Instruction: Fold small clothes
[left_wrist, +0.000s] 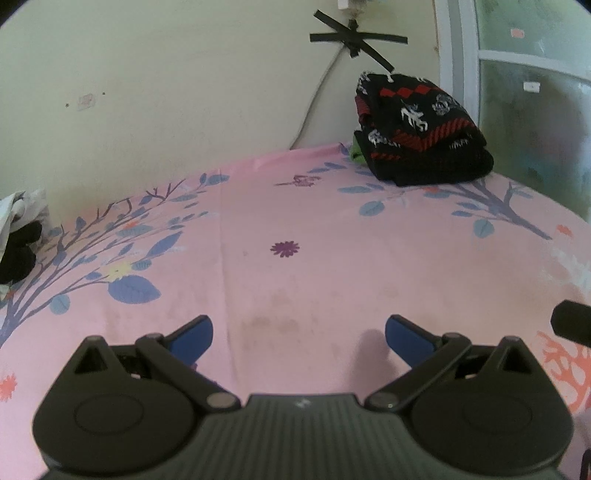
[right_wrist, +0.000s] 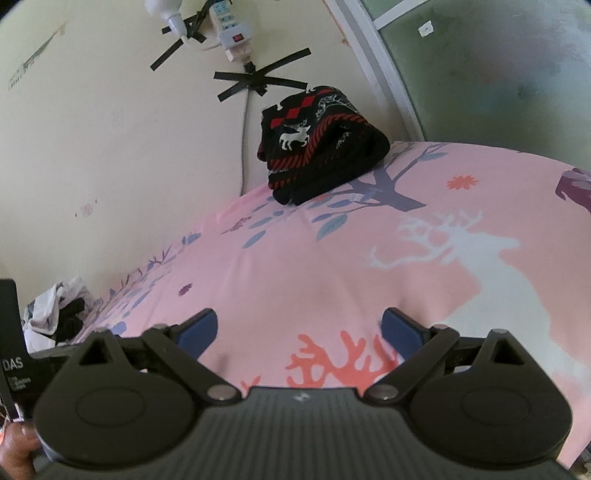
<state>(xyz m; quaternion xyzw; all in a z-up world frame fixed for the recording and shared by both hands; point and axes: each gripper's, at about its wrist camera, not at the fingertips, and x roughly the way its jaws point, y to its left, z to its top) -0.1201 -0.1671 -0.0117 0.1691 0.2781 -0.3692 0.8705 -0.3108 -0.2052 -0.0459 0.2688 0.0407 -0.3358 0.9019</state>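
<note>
A folded black garment with red stripes and white reindeer (left_wrist: 417, 129) lies at the far corner of the pink bed sheet (left_wrist: 314, 229), by the wall; it also shows in the right wrist view (right_wrist: 317, 144). A heap of loose black and white clothes (left_wrist: 18, 236) lies at the far left edge of the bed, also seen in the right wrist view (right_wrist: 62, 310). My left gripper (left_wrist: 298, 339) is open and empty just above the sheet. My right gripper (right_wrist: 300, 332) is open and empty over the sheet (right_wrist: 332, 258).
A cream wall (left_wrist: 166, 92) runs behind the bed, with a cable taped on by black tape (left_wrist: 354, 37) and a power strip (right_wrist: 232, 29). A frosted window with a white frame (left_wrist: 535, 110) stands at the right. The other gripper's edge (left_wrist: 572, 321) shows at the right.
</note>
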